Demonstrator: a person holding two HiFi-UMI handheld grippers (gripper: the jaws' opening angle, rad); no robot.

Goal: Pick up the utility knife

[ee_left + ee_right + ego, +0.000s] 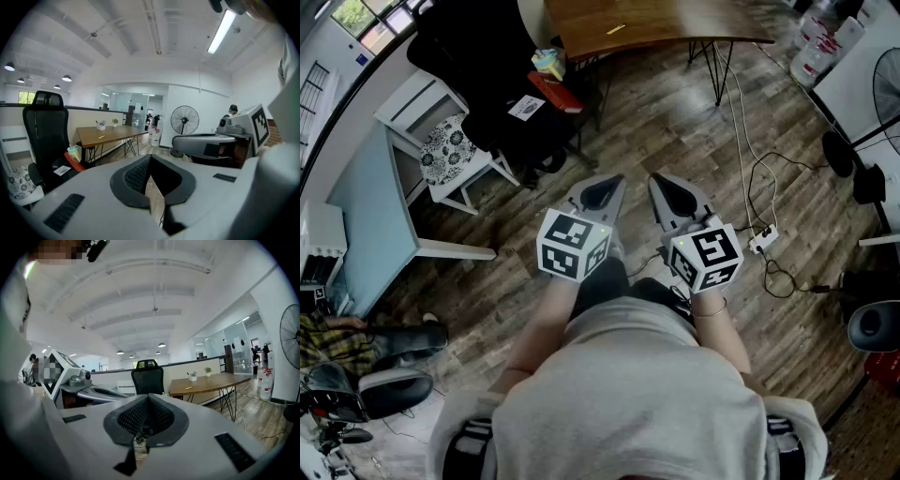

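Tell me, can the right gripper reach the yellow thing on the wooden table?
Probably not from here: the right gripper is held near the body, and the yellow thing lies on the wooden table across the floor. Nothing blocks a walk up.

Bright strip light [222, 31], fisheye-warped edges

Head view: overhead, facing steeply down, close above left gripper [602, 190] and right gripper [673, 195].
Gripper views: each just behind its jaws, facing nearly level.
Shared: table [211, 383] and chair [147, 376], in all three.
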